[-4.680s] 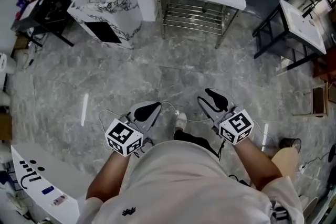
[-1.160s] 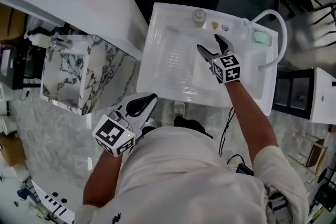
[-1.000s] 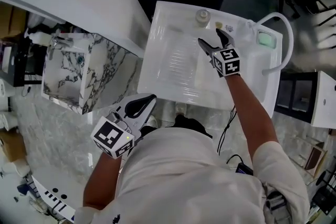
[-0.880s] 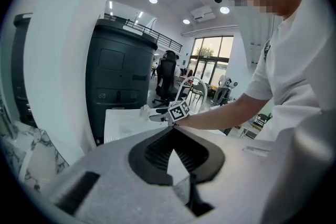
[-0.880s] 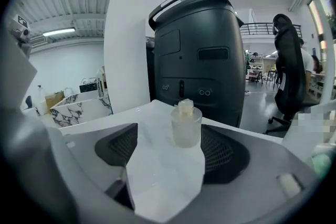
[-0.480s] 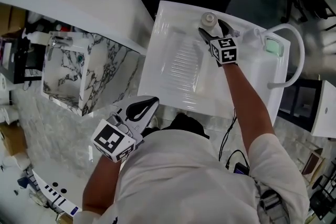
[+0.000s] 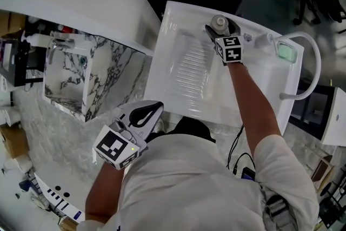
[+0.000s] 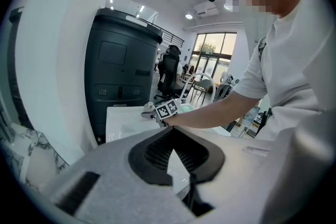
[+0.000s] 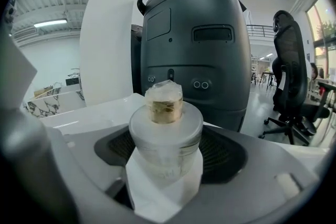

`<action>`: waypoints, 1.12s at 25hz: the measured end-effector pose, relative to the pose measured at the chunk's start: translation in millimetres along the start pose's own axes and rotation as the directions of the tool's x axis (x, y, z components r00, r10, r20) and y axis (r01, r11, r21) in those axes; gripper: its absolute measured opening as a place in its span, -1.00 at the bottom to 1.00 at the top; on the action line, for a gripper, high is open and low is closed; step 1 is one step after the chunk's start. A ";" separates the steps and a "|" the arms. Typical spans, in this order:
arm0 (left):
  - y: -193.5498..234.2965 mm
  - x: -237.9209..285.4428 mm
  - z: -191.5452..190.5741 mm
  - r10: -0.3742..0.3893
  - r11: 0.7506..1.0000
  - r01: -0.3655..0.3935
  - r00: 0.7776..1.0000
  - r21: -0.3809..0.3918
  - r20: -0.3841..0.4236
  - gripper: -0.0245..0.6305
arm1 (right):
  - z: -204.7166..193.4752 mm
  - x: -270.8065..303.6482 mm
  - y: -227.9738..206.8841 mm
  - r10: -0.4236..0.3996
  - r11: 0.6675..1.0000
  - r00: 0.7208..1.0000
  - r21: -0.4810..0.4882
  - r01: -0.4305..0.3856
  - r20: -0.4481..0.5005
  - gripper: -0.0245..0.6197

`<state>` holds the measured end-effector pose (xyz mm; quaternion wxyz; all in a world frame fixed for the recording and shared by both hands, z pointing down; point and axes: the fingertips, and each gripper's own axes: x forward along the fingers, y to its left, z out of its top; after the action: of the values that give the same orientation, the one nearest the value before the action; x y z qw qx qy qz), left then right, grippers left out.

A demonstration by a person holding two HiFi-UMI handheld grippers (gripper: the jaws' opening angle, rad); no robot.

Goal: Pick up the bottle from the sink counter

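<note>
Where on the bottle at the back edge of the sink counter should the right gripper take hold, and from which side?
Grip the bottle on its wide round body, below the narrow gold neck, coming in level from the person's side. It stands upright, and the right gripper's open jaws straddle that body.

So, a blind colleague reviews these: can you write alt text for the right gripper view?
A small frosted bottle with a gold neck stands on the white sink counter between the open jaws of the right claw. A dark grey machine looms behind.
</note>
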<state>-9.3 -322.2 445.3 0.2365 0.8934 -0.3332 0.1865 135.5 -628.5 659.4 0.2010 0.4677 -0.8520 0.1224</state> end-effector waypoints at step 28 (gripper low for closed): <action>18.2 -20.2 -6.7 0.014 1.000 -0.013 0.999 -0.016 0.032 -0.91 | 24.2 0.3 15.7 0.003 0.999 1.000 -0.041 -0.004 -0.025 0.15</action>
<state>-37.3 -320.4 446.3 0.2366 0.8922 -0.3446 0.1710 116.6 -630.0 637.7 0.2209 0.4606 -0.8525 0.1108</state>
